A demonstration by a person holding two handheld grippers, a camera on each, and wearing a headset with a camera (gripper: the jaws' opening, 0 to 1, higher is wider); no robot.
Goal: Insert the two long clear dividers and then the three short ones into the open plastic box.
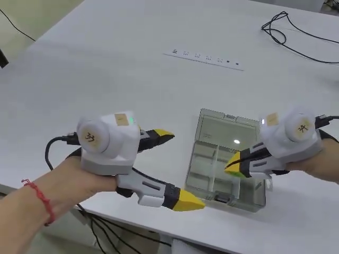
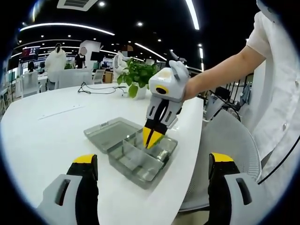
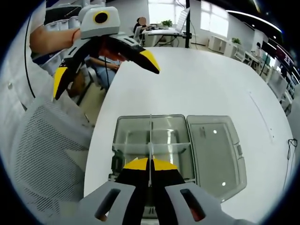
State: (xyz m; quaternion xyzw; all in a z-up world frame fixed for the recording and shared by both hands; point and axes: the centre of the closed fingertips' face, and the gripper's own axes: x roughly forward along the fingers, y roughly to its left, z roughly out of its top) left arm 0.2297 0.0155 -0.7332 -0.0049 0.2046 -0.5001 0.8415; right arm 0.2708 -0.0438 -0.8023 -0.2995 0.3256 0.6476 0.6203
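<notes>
Lower clear divider (image 3: 151, 133), pinched in narrow-shut right tongs (image 3: 150, 165), straight down into wall slots of open plastic box (image 3: 136, 118) on tabletop (image 1: 106, 63); hold vertical, no twist. Held edge-on over box, long axis pointing away from tongs, parallel to lid (image 3: 215, 154) hinge. Park left tongs (image 1: 175, 166), spread wide and empty, beside box.

The left gripper (image 2: 152, 159) has its two jaws wide apart at the bottom, with yellow tips. Past them, on the white table (image 2: 47, 131), sits a clear plastic box (image 2: 133, 164). Its lid (image 2: 105, 131) lies open and flat beside it. The right gripper (image 2: 152, 137) points down into the box with its yellow tips close together. A person's arm (image 2: 220, 70) holds it. A green plant (image 2: 136, 75) and a black cable (image 2: 101, 89) are far back on the table.
</notes>
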